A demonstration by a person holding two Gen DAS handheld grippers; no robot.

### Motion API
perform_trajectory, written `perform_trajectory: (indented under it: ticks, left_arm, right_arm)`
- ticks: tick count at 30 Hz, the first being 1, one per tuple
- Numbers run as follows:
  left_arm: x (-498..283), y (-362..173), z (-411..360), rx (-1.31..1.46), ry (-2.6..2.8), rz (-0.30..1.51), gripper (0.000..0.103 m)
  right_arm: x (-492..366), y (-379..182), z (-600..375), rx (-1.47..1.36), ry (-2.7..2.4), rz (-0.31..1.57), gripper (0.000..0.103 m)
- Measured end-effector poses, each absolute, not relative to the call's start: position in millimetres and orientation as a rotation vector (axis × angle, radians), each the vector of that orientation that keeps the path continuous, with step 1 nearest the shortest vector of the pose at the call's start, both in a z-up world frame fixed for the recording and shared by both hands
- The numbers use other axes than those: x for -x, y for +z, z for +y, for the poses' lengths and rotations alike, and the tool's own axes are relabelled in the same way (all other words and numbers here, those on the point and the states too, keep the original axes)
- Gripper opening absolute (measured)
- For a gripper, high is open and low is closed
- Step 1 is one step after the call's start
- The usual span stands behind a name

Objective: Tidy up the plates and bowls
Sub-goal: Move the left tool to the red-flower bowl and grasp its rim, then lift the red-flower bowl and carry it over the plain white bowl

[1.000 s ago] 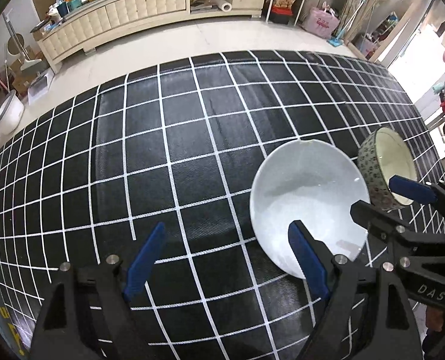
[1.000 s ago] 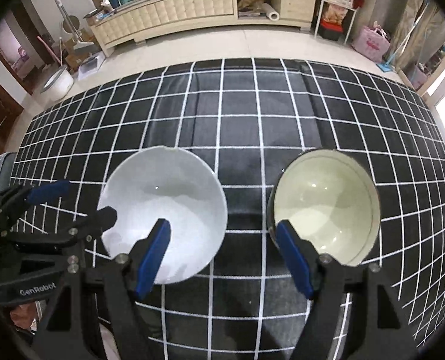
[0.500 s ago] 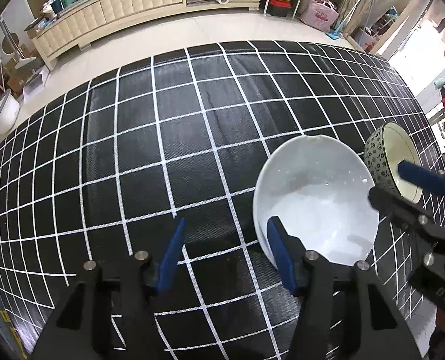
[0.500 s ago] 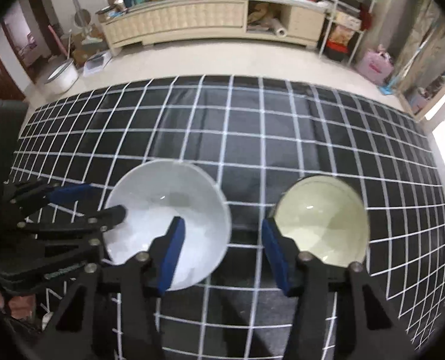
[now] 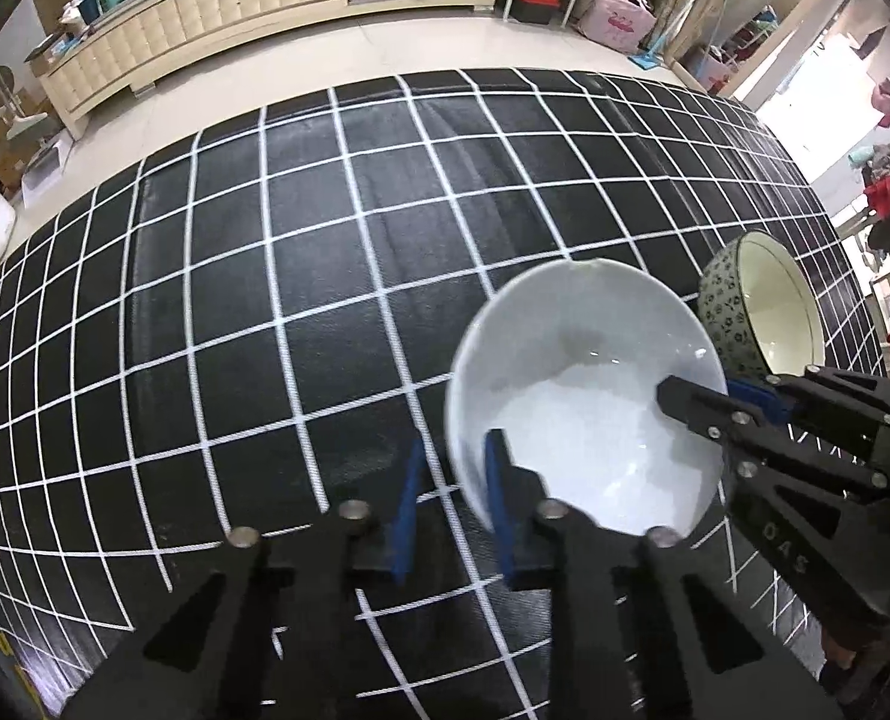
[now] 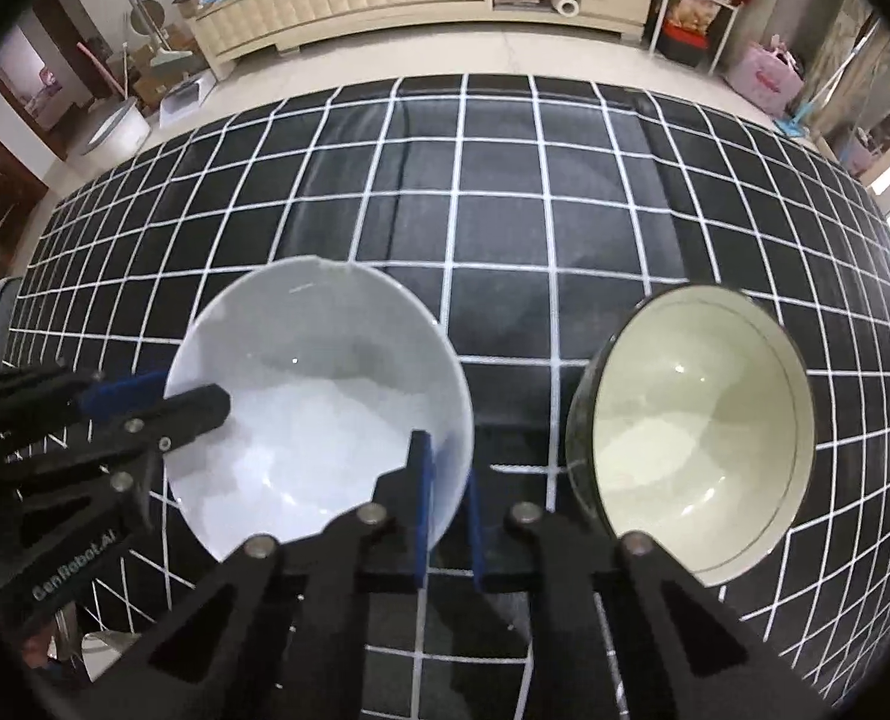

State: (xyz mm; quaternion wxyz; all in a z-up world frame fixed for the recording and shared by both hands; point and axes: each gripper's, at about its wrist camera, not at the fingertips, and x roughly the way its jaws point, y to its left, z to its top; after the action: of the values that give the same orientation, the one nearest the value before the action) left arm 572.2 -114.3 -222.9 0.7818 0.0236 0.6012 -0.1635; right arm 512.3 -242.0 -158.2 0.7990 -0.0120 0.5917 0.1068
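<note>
Left wrist view looks steeply down along the left tool point(image 5: 454, 480), whose blue pads pinch the near-left rim of the white bowl point(image 5: 583, 396), one pad inside the wall and one outside. From the right side of that bowl the right tool point(image 5: 739, 399) reaches in and pinches the opposite rim in the same way. Right wrist view shows the same grip from the other side: the right tool point(image 6: 445, 489) also points steeply down, its pads pressed on the white bowl's point(image 6: 319, 396) right rim, while the left tool point(image 6: 145, 396) clamps the left rim.

The white bowl is plain, glossy and empty, with a small chip on its far rim. It sits on the black bench point(image 6: 505, 228) with a white grid. Just to the right of the white bowl, apart from it, stands the patterned bowl point(image 6: 691, 426), dark with small flowers outside, cream inside with a thin dark line below its rim.
</note>
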Motion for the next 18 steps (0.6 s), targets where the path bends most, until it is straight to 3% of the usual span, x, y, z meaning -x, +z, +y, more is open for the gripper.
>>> perform_trajectory:
  ticks: [18]
  left_arm:
    - [-532.8, -192.4, -111.1, -0.1, -0.318, 1.273, 0.009]
  right_arm:
    - [-468.5, -125.9, -237.6, 0.014, 0.261, 1.253, 0.011]
